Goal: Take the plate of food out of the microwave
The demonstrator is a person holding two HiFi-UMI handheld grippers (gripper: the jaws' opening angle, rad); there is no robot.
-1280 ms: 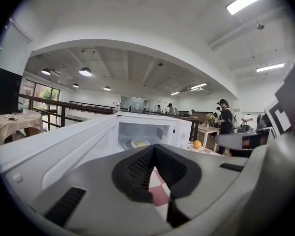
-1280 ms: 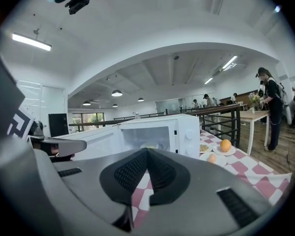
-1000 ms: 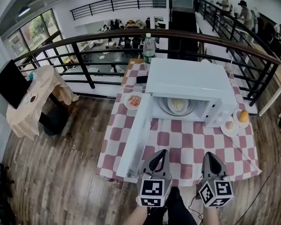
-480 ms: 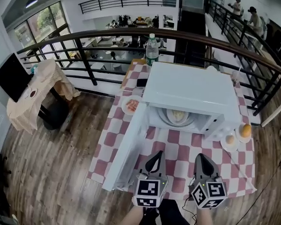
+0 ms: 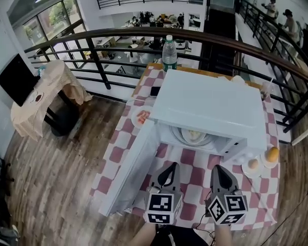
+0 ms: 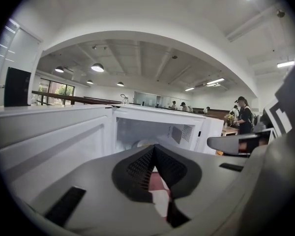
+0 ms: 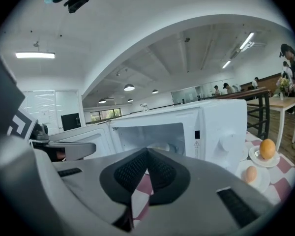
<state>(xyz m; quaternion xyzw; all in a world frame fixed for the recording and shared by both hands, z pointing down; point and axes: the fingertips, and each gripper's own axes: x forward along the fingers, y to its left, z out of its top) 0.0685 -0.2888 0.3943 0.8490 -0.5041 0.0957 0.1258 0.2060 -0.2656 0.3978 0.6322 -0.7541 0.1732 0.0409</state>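
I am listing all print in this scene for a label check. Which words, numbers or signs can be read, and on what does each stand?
No word or number can be read.
Microwave front panel: a small warning sign, its print too small to read.
Water bottle label: blurred.
Left gripper and right gripper cubes: square markers, no letters.

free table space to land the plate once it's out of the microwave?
Bare checked cloth in front of the microwave, between its open door and the egg saucer. Crowded beside the microwave: orange saucer right, small food plate left.
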